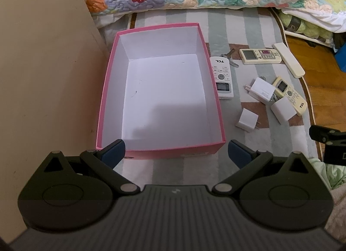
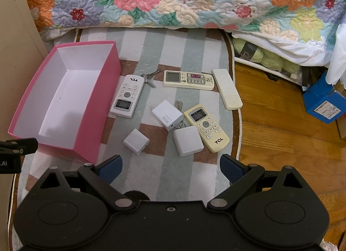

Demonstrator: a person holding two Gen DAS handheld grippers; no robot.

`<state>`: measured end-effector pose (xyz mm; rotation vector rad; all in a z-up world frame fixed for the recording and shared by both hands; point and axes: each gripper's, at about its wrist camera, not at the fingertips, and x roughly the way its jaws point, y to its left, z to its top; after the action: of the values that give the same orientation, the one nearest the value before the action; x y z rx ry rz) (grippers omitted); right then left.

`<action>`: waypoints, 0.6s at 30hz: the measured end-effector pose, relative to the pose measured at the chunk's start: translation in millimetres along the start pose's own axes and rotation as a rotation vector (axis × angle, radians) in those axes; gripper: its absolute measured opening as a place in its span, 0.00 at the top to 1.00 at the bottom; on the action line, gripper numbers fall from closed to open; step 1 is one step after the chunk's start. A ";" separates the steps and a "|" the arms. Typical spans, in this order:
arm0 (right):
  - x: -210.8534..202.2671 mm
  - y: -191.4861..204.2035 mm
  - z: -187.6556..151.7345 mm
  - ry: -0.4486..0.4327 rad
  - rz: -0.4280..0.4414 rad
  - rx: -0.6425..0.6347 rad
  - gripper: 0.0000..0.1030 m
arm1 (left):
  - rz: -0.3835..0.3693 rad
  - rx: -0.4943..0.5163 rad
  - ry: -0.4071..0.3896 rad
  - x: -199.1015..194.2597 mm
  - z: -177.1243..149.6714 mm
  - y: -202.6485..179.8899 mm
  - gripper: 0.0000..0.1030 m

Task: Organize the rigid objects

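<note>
Left gripper (image 1: 176,153) hangs with fingers spread wide and empty before the pink box (image 1: 160,147) on the striped rug (image 1: 248,26). Right gripper (image 2: 170,169), likewise spread and empty, faces remotes and chargers, the white TCL remote (image 2: 127,96) just beside the box.

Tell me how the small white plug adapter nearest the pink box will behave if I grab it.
The small white plug adapter looks rigid and blocky, so it probably won't flex or roll. Its smooth shell may slip. Its prongs rest on the rug and might snag.
</note>
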<state>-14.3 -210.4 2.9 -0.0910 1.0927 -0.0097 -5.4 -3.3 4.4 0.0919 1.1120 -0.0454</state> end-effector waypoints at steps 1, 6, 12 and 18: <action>-0.1 0.2 -0.1 0.000 0.000 0.000 0.04 | -0.001 0.000 0.000 0.1 0.3 0.5 0.00; 0.1 -1.9 -1.4 0.000 0.014 0.014 0.04 | 0.002 -0.004 0.000 -0.2 0.3 1.3 0.00; -12.7 2.4 3.0 -0.017 0.019 0.008 0.04 | 0.005 -0.016 0.005 2.0 0.3 2.9 0.00; -18.3 3.0 3.9 -0.029 0.035 0.010 0.04 | 0.024 -0.025 0.001 4.3 -0.8 2.7 0.00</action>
<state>-19.4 -206.1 20.7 -0.0623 1.0653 0.0175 -4.0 -0.5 0.3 0.0827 1.1120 -0.0099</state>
